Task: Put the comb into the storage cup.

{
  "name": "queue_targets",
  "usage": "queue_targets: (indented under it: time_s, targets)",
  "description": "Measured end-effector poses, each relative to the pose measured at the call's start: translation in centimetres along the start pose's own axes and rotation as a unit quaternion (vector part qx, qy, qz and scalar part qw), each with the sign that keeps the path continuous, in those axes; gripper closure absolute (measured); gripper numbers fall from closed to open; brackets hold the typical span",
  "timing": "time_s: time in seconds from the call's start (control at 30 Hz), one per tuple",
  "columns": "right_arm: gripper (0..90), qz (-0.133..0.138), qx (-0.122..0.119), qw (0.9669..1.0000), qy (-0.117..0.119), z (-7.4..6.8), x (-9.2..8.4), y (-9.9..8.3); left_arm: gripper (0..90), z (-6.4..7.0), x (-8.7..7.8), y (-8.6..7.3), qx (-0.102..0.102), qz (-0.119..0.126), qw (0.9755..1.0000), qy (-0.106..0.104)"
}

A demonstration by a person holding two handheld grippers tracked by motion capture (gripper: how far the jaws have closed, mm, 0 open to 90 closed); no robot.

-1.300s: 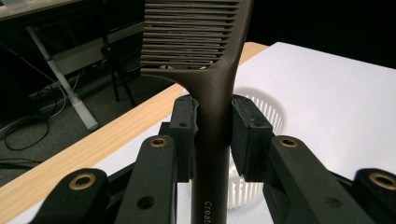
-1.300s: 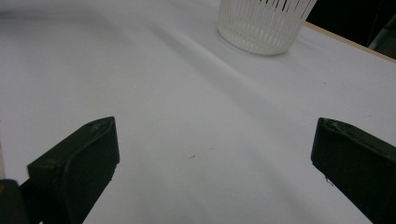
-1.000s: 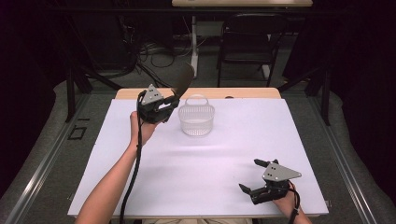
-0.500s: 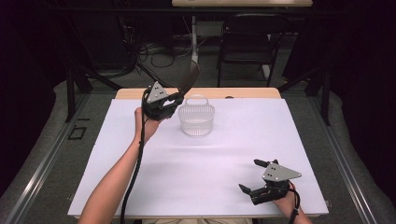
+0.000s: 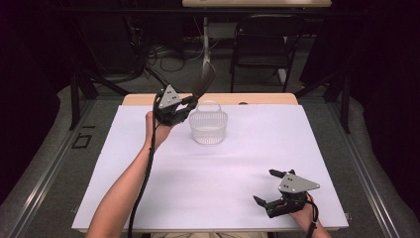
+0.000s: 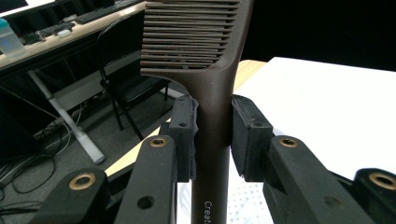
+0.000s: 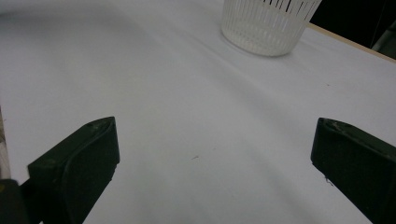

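Note:
My left gripper point(image 5: 190, 101) is shut on the handle of a dark brown wide-tooth comb point(image 5: 204, 80), lifted at the far side of the table just left of a white slotted basket point(image 5: 208, 127). In the left gripper view the comb point(image 6: 205, 56) stands upright between the pads point(image 6: 186, 126), its teeth pointing left. My right gripper point(image 5: 267, 187) rests at the near right of the white table sheet point(image 5: 148, 198), its jaws open with nothing between them. In the right gripper view the basket point(image 7: 268, 23) stands far ahead of my right gripper point(image 7: 215, 158).
The white sheet covers a wooden table whose far edge point(image 5: 267, 98) runs behind the basket. Beyond it stand a black chair point(image 5: 262, 44), a desk leg point(image 5: 205, 42) and loose cables on the floor. Dark frame bars flank the table.
The left gripper has tilted and shifted a little to the right, swinging the comb up and toward the basket. The right gripper has stayed where it was.

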State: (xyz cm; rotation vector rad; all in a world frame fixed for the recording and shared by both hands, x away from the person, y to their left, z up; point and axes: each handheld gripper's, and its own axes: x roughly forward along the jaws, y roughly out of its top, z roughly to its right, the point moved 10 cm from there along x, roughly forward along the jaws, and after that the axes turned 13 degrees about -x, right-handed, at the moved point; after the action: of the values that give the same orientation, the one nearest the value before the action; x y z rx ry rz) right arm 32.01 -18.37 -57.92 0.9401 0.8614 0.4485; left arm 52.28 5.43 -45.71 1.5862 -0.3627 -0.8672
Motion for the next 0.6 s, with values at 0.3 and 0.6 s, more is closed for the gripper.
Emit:
queue_targets:
  time_s: [0.3,0.6]
  targets:
    - [0.9,-0.002,0.000,1.0000,0.001,0.0,0.0,-0.1,72.4,0.0,0.9,0.2,0.005,0.000,1.0000,-0.001]
    - [0.9,-0.002,0.000,1.0000,0.001,0.0,0.0,-0.1,72.3,0.4,1.5,0.3,0.017,0.004,0.9998,-0.004]
